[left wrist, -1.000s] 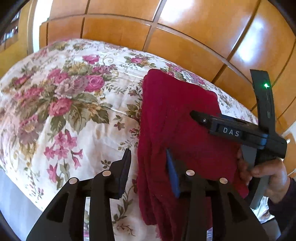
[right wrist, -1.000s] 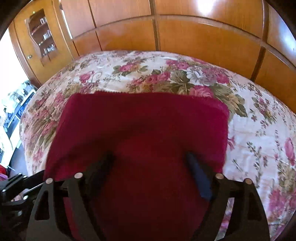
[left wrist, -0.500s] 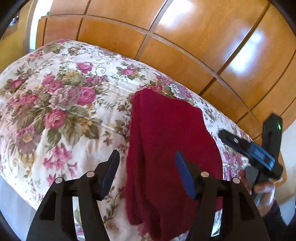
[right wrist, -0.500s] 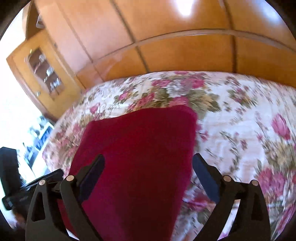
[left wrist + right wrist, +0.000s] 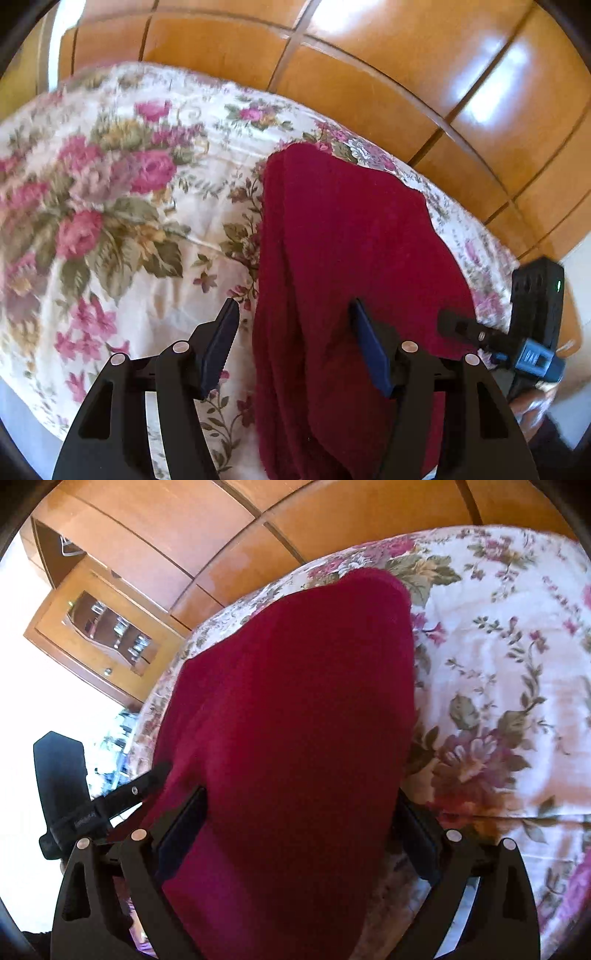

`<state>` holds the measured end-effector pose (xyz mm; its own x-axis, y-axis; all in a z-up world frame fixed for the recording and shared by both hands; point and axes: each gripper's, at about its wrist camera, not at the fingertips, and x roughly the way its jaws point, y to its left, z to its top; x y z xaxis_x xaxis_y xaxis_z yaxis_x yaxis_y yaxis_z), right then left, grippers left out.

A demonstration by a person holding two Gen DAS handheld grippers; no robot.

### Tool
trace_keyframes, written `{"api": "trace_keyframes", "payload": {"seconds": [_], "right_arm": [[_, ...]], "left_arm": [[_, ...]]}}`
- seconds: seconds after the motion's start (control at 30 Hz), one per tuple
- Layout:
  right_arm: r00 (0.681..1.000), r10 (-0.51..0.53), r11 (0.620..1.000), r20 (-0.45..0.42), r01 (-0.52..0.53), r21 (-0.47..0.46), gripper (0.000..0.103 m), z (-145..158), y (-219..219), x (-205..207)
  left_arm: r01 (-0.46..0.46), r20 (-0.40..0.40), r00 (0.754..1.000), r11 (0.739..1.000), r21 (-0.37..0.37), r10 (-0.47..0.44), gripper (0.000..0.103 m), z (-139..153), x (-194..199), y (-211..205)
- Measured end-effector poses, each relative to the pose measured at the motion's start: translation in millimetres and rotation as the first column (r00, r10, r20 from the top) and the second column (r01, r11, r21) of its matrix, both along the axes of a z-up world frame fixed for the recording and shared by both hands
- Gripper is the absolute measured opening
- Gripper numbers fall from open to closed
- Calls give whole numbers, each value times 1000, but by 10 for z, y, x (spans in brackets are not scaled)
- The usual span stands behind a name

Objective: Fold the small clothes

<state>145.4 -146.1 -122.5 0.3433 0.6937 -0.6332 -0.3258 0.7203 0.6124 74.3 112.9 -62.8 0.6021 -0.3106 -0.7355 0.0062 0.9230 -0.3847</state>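
Looking along the left gripper (image 5: 293,345), its jaws stand apart, holding nothing; the dark red garment (image 5: 343,266) lies already folded into a long strip on the floral bedspread (image 5: 122,206), its near end running under and between the fingers. Layered edges show down the strip's left side, so I judge the fold is made and the tool is lined up over that edge to tidy or take it. Bare bedspread spreads wide to the left, good room for sliding; to the right the bed's edge and the wooden wardrobe panels (image 5: 369,74) come close. The right gripper (image 5: 480,334) shows there, low beside the garment's right side. From the right wrist view, the right gripper (image 5: 299,834) is also spread wide, the garment (image 5: 295,701) filling the gap between its fingers, whether touching I cannot tell. The left gripper (image 5: 110,805) sits at the cloth's left border. Open bedspread (image 5: 498,664) lies to the right; a glass-fronted cabinet (image 5: 107,635) stands well beyond the bed's far corner.
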Motion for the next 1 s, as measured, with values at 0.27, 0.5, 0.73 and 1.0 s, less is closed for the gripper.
{"api": "trace_keyframes", "payload": {"seconds": [0.27,0.5,0.73,1.0], "right_arm": [[999,50,999,14,-50,21,91,-6,-7,38],[997,80,997,13,-80,4,69,17,48,63],[981,159,986,114,-152,-66,51,425,212,-130],[895,342,937,287,-349,-30,51,1181,803,-277]], "left_arm": [[59,69,996,998,22,-60,57,-21,-14,-76],[101,108,989,994,-30,-97,30,-42,-35,-98],[71,159,986,991,-115,-53,22,96,-268,-16],[-38,296,952,989,-141,79,22,722,-839,384]]}}
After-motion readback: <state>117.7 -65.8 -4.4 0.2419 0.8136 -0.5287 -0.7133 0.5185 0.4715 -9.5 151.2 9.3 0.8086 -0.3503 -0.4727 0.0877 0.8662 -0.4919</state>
